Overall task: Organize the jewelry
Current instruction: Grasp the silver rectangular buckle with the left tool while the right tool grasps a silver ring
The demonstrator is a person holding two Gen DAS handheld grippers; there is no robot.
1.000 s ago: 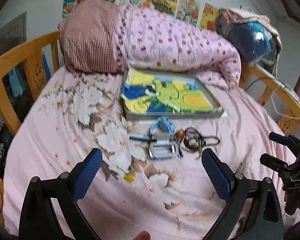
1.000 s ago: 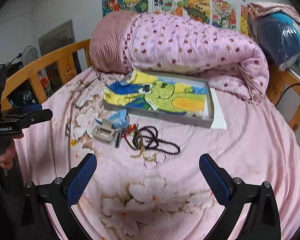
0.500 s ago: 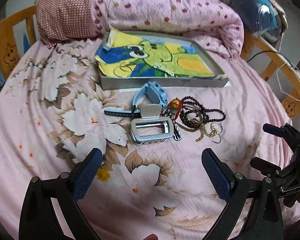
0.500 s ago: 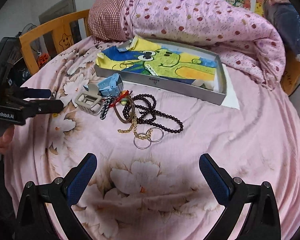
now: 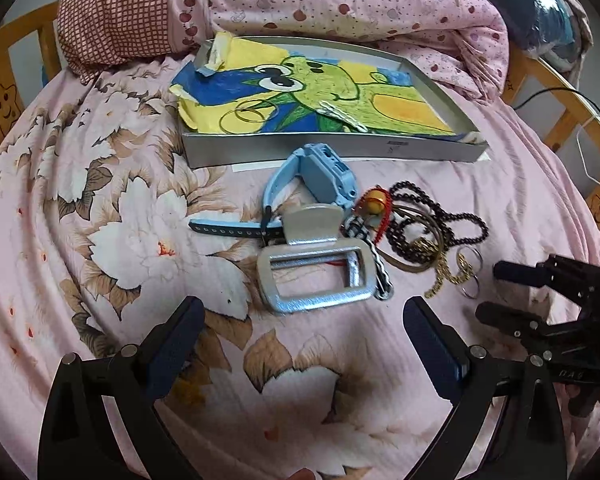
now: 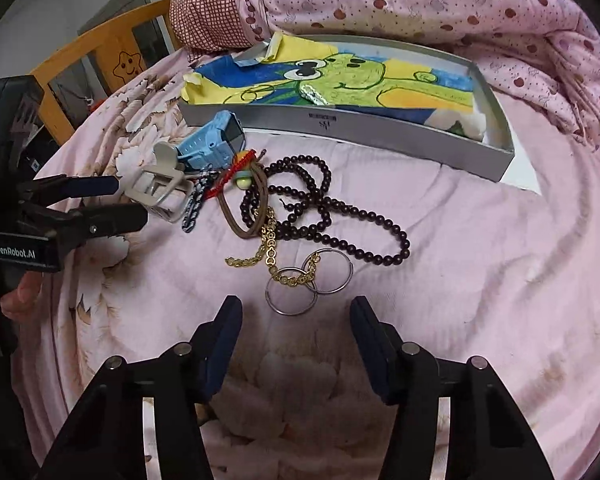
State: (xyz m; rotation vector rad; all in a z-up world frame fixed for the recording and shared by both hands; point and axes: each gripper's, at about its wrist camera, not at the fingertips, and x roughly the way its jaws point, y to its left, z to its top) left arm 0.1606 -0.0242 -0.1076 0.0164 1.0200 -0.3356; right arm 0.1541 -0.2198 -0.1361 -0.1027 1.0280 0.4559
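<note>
**Ana:** Pink floral bedding covers the bed [image 5: 112, 216], with a rolled quilt [image 5: 340, 4] along the top of the frame. What's at the left?

**Ben:** In the left wrist view, the left hand-held gripper [image 5: 300, 344] sits at the bottom, jaws spread wide and empty. Half a second ago it was further back; now it hangs just short of the silver hair clip [image 5: 314, 276] at the centre.

**Ana:** And moving rightward?

**Ben:** Above the clip lies the blue watch [image 5: 320, 178], touching it. Right of those, the dark bead strand [image 6: 320, 216], a brown hair tie [image 6: 240, 216] and a gold chain [image 6: 270, 248] are tangled together. The chain runs through two silver rings [image 6: 310, 286] at lower centre of the right wrist view.

**Ana:** The right side?

**Ben:** The right hand-held gripper [image 6: 296, 332] is open, but its jaws have narrowed a good deal since the earlier frames, and it has come in close, the rings just ahead of its fingertips [image 6: 228, 324].

**Ana:** Meaning?

**Ben:** I'd judge it's lining up a pinch on a ring or the chain. The tray [image 5: 332, 148] in the upper middle already holds thin gold bangles [image 5: 248, 114] and a pale chain [image 5: 340, 114], so sorting is under way, with most of the pile left.
</note>
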